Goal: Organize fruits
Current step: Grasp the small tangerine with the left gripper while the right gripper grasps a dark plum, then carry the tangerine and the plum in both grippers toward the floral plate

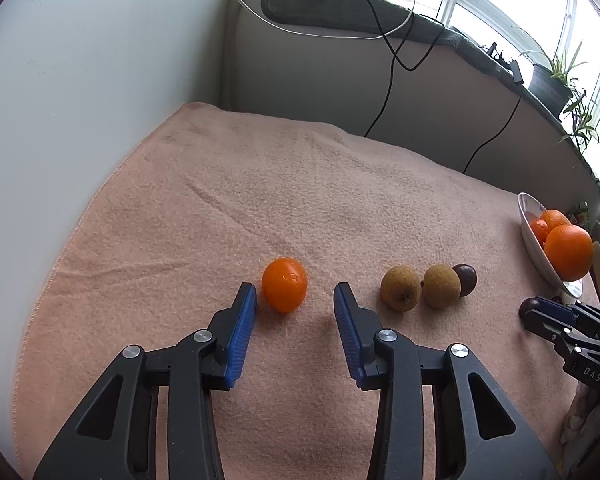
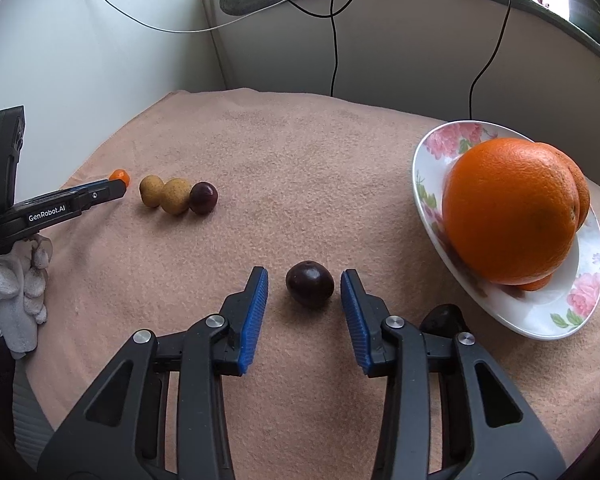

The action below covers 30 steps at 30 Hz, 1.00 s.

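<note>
A small orange (image 1: 284, 284) lies on the peach towel (image 1: 260, 184), just ahead of my open left gripper (image 1: 295, 294), nearer its left finger. Two brown fruits (image 1: 401, 288) (image 1: 442, 286) and a dark plum (image 1: 465, 279) sit in a row to its right. In the right wrist view, a second dark plum (image 2: 310, 283) lies between the tips of my open right gripper (image 2: 304, 280), untouched. The flowered plate (image 2: 432, 152) at the right holds large oranges (image 2: 512, 210). Another dark fruit (image 2: 444, 318) shows partly behind the right finger.
A white wall stands at the left and a beige panel at the back, with black and white cables hanging down. A windowsill with potted plants (image 1: 556, 76) runs along the back right. A white-gloved hand (image 2: 16, 280) holds the left gripper (image 2: 118, 186).
</note>
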Tool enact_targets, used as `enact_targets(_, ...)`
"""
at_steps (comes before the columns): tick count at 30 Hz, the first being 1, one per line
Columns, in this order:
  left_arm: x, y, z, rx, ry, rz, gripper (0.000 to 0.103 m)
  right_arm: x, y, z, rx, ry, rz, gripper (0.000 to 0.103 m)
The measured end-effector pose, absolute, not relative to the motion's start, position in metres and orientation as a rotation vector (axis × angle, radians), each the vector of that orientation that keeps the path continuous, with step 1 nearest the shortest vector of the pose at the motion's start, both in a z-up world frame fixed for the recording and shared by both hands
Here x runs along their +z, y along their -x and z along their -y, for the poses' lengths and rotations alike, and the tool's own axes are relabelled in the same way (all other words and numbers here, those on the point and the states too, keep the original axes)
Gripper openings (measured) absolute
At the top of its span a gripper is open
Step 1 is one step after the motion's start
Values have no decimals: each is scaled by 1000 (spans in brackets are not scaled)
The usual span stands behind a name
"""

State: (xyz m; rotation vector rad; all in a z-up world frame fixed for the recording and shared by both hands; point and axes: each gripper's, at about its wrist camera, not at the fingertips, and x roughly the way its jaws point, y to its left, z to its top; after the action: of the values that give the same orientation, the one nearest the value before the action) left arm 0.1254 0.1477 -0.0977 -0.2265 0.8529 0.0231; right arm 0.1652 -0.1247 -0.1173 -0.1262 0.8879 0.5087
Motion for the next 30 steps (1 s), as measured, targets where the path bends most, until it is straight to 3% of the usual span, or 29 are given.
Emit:
enact_targets(8, -101, -130, -151, 23, 232, -864, 22, -121, -166, 122, 494, 126, -898, 26)
enact_targets(30, -72, -103, -137, -1, 234, -784, 21, -98, -146, 134, 517, 82, -845, 26)
